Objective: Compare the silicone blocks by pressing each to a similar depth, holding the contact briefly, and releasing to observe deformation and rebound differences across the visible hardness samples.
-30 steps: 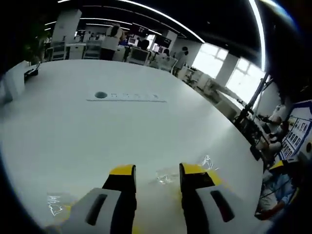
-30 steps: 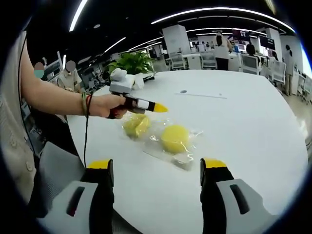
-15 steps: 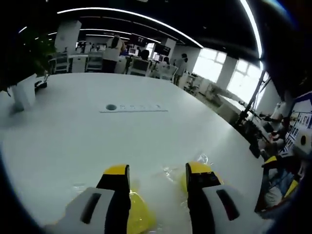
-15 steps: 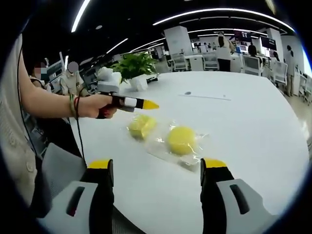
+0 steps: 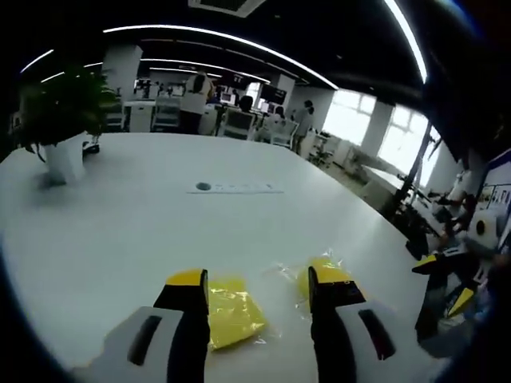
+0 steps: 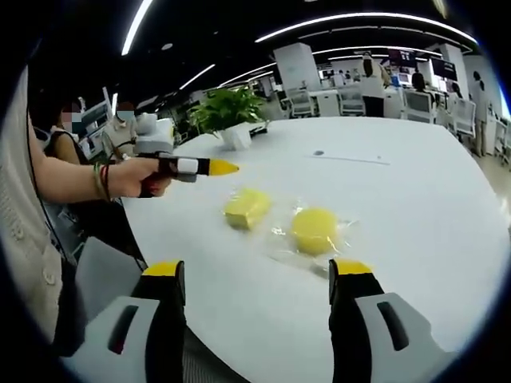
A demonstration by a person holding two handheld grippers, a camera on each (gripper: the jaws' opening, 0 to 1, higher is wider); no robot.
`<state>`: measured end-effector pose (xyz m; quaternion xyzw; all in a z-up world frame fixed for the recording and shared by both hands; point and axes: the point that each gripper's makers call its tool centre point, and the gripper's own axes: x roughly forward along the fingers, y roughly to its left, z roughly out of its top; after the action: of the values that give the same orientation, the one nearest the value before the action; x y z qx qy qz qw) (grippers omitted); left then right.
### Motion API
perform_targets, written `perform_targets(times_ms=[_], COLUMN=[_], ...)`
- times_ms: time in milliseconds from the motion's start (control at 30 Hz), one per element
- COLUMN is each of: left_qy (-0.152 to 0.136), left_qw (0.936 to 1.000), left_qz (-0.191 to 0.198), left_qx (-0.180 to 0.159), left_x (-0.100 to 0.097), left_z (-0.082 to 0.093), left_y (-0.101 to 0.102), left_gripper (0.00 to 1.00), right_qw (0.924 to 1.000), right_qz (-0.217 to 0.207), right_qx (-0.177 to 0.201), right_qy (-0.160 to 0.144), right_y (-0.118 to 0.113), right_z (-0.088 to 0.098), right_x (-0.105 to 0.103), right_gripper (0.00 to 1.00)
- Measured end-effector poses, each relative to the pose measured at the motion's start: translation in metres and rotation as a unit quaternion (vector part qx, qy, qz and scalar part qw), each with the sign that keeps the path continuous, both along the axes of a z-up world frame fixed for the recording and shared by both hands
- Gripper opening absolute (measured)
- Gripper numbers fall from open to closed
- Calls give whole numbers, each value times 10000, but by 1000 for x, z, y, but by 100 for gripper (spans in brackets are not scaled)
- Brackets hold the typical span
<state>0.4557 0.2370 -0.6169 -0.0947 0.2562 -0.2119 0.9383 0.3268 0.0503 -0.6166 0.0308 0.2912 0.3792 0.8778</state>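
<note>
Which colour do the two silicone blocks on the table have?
Both blocks, the square one and the round one, are yellow; the right gripper view shows them best.

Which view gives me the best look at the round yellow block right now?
The right gripper view: the round block lies whole in its clear wrap, beside the square block, nothing covering it. In the left gripper view the round block is mostly hidden behind that gripper's own jaw, with just its top edge and some wrap visible.
</note>
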Motion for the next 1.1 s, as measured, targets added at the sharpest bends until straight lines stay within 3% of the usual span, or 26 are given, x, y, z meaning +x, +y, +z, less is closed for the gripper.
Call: perform_targets(times_ms=[300,467,700,1100], left_qy=[-106,-183,-233,-165], left_qw=[9997,9992,9982,9960], left_qz=[142,249,484,816], left_qx=[151,271,275,311], left_x=[-27,-41,-73,-118], left_z=[11,15,22,18], left_y=[18,33,55,81], left_gripper=[52,53,53,57], right_qw=[10000,9994,9990,9965], right_qz=[20,-142,-262,-635], right_qx=[57,321,358,381], right_qy=[-7,-23,-113,-386], right_y=[5,7,9,2], right_z=[2,10,10,14], right_x=[-11,-14,-22,-32], right_gripper=[69,68,68,69])
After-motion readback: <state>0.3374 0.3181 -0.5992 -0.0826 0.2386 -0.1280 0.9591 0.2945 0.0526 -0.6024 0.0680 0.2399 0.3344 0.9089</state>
